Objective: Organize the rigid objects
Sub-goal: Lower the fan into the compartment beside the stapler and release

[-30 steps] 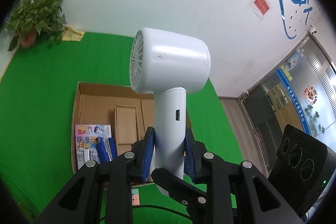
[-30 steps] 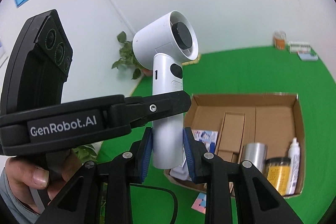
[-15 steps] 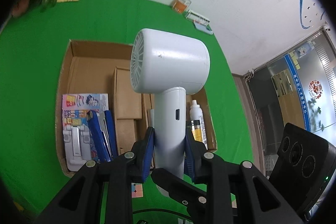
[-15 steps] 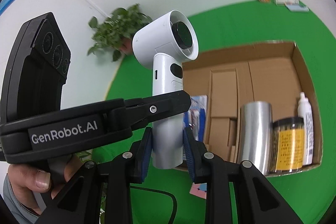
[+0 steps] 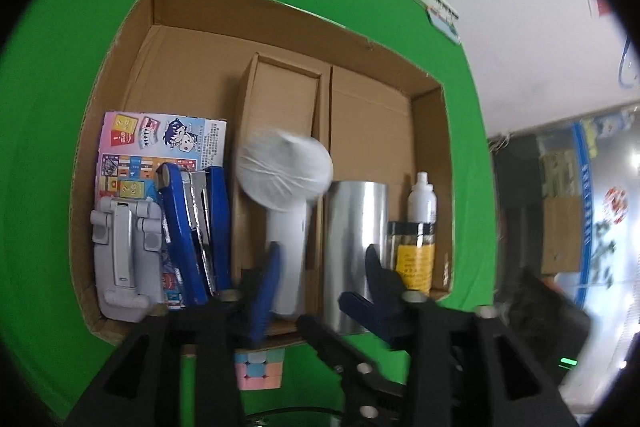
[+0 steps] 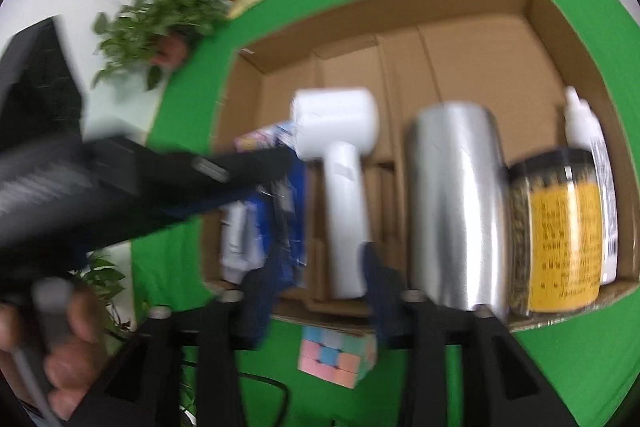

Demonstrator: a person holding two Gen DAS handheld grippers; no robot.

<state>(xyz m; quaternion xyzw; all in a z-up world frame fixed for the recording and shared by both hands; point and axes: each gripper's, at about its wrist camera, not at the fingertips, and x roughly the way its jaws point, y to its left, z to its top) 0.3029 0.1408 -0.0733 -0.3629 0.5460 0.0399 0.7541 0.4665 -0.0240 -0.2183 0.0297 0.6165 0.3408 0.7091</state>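
Observation:
A white handheld fan (image 5: 286, 195) lies in the middle of the open cardboard box (image 5: 280, 23), its head toward the far wall; it also shows in the right wrist view (image 6: 340, 187). My left gripper (image 5: 320, 287) is open, its blue pads either side of the fan's handle and apart from it. My right gripper (image 6: 320, 287) is open too, its jaws astride the handle's near end. The views are blurred by motion.
In the box lie a grey phone stand (image 5: 124, 251), a blue stapler (image 5: 192, 227), a colourful card pack (image 5: 160, 139), a steel cup (image 5: 352, 251), a yellow-label jar (image 5: 412, 255) and a white bottle (image 5: 422, 199). A pastel cube (image 5: 258, 369) lies on the green cloth before the box.
The fan was held upright by both grippers above the table. It has come down into the box's middle, and both grippers have opened and let go of it.

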